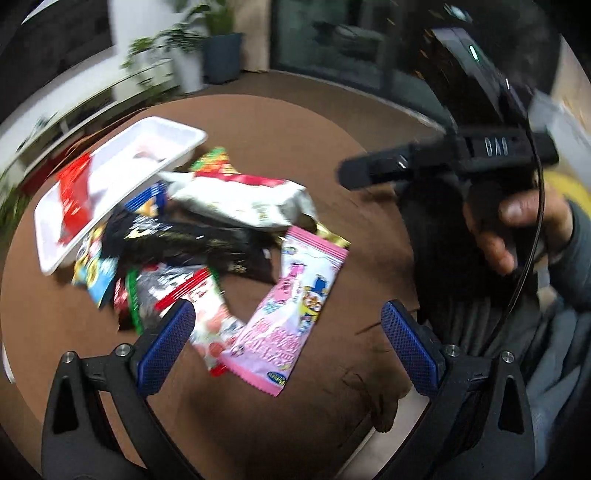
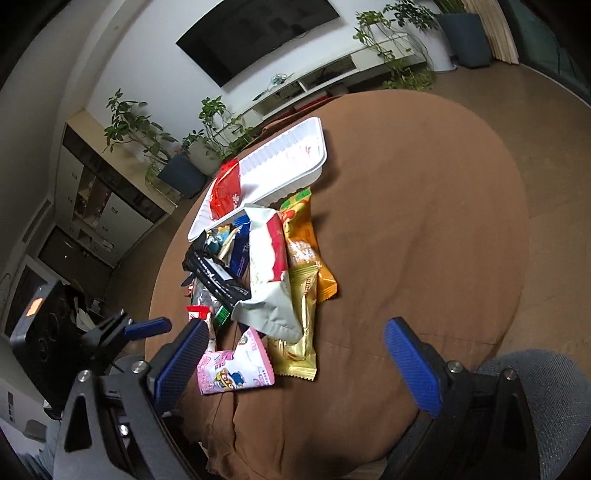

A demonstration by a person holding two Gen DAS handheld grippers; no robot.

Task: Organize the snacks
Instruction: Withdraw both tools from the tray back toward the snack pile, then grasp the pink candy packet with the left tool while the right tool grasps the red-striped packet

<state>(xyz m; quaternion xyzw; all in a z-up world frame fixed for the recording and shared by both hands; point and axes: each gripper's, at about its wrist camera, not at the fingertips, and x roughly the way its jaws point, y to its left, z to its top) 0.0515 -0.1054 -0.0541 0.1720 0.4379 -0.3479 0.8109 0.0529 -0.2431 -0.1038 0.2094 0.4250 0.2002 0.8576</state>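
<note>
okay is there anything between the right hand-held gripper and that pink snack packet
Nothing visible. The right hand-held gripper is open, and the pink snack packet lies exposed on the brown table beside its left finger.

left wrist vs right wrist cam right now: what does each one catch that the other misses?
Left wrist only: the person's hand gripping the right gripper's body, and the blue cartoon packet below the tray.

Right wrist only: the wall TV, the orange packet and the gold packet nearly in full.

Both: the white tray holding a red packet, the big white bag, the pink cartoon packet, and the brown tablecloth. Each gripper's jaws stand open and empty.
</note>
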